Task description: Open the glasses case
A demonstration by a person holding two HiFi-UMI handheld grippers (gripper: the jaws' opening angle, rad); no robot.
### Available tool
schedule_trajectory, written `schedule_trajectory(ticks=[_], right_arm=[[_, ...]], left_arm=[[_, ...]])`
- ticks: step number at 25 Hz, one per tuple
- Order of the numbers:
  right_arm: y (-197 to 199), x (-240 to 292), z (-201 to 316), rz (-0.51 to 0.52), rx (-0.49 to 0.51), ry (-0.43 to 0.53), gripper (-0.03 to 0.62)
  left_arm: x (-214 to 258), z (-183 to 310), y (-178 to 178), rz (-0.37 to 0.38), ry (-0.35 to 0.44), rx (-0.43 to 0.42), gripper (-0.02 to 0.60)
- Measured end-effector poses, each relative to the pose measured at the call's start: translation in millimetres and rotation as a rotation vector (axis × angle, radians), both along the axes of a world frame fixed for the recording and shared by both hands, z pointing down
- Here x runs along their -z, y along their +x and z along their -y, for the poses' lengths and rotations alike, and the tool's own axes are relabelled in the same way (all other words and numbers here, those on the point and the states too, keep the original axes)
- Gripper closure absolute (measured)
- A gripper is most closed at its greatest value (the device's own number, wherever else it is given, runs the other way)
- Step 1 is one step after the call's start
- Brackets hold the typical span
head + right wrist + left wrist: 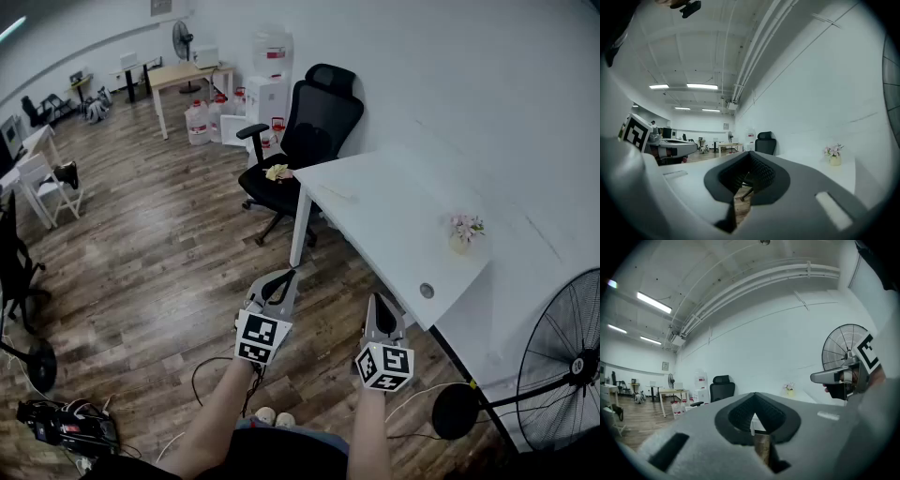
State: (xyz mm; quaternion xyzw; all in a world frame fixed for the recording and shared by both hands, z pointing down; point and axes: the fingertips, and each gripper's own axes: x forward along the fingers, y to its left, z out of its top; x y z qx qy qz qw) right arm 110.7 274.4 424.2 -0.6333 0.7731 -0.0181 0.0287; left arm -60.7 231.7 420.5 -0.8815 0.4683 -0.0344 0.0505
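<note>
No glasses case shows in any view. In the head view my left gripper [282, 280] and right gripper [379, 305] are held side by side, level, over the wooden floor, short of the near corner of a white table [394, 220]. Both have their jaws together with nothing between them. The left gripper view looks along its shut jaws [754, 414] toward the table and has the right gripper [843, 378] at its right edge. The right gripper view looks along its own shut jaws [749, 177], and the left gripper [670, 149] shows at its left.
A small pot of pink flowers [464, 231] stands on the table near the wall. A black office chair [314, 131] with a yellowish thing on its seat stands at the table's far end. A standing fan [562, 361] is at the right. Cables lie on the floor by the person's feet.
</note>
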Motion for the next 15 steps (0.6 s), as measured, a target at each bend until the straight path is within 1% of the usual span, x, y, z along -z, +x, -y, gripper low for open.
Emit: schedule_trajectory(ticks=[15], right_arm=[[-4.8,-2.7,2.1,0.012,0.002,-0.005,0.584]], left_arm=[[-5.9,0.5,-5.8,0.005,-0.015,0.007,0.574]])
